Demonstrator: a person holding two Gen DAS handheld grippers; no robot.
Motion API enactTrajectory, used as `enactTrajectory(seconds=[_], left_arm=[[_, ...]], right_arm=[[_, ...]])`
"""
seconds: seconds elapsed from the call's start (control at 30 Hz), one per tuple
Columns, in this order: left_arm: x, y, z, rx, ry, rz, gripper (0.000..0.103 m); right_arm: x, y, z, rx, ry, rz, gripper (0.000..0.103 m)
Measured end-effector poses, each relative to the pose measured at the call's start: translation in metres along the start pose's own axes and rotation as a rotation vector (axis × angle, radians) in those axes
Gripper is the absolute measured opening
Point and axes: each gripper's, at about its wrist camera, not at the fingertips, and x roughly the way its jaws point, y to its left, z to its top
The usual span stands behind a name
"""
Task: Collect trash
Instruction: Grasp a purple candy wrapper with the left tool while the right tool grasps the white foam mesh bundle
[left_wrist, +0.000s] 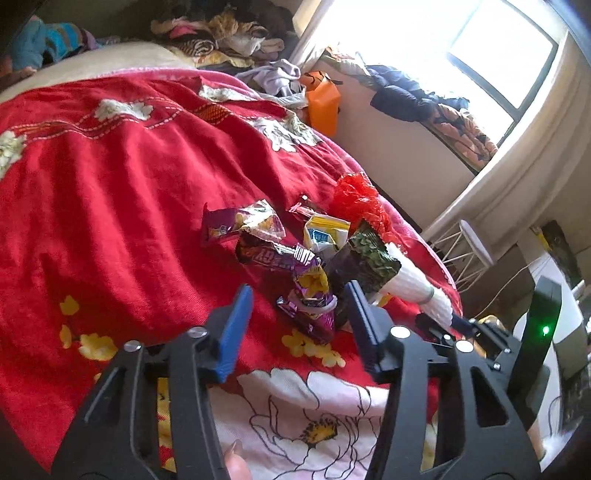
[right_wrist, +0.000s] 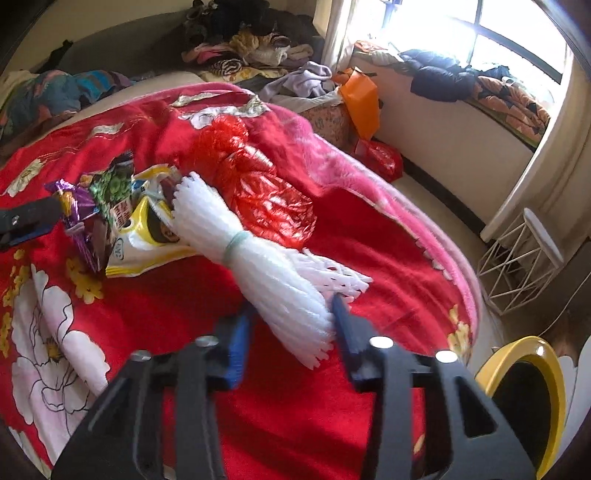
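A heap of trash lies on a red floral blanket (left_wrist: 122, 177) spread over the bed. The right gripper (right_wrist: 291, 314) stands with its blue pads on either side of the near end of a white foam-net bundle (right_wrist: 258, 266), the jaws narrowed around it; the right-hand finger (right_wrist: 347, 325) touches the frayed ends of the foam, while the left pad sits just beside it, and whether both press on it cannot be told. The bundle is long and slim, cinched near its middle by a pale green band (right_wrist: 234, 245). Its long axis runs on a diagonal from the gripper up and to the left in the right wrist view, its far end pointing into the wrapper pile and touching a yellow and white snack bag (right_wrist: 147, 236). A crumpled red plastic bag (right_wrist: 266, 192) lies just behind the bundle, along its right side.

The left gripper (left_wrist: 299, 306) is partly closed, its fingers set on either side of a purple snack wrapper (left_wrist: 312, 295) that stands crumpled between them without clearly touching either pad. Just beyond it lie a dark bar wrapper (left_wrist: 273, 254), a clear and purple packet (left_wrist: 240, 225) and a green-patterned dark bag (left_wrist: 365, 262), all bunched together. The foam bundle shows at the right edge of this pile, pointing down toward the bed's edge.

A yellow bin (right_wrist: 532, 398) rim stands near the right gripper, beside the bed.
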Motion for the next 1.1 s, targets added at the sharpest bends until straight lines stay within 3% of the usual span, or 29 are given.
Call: enactTrajectory(seconds=[0.17, 0.3, 0.63, 1.1], left_arm=[[0.008, -0.004, 0.002, 0.004, 0.015, -0.027, 0.019], [0.01, -0.005, 0.0, -0.004, 0.026, -0.045, 0.014], [-0.014, -0.012, -0.012, 0.039, 0.006, -0.061, 0.013], [-0.062, -0.032, -0.006, 0.13, -0.079, -0.087, 0.013]], right_arm=[[-0.01, -0.003, -0.009, 0.045, -0.019, 0.055, 0.016], [-0.025, -0.004, -0.02, 0.07, -0.034, 0.081, 0.016], [-0.06, -0.005, -0.037, 0.11, -0.07, 0.122, 0.016], [-0.098, -0.01, -0.045, 0.144, -0.126, 0.151, 0.015]])
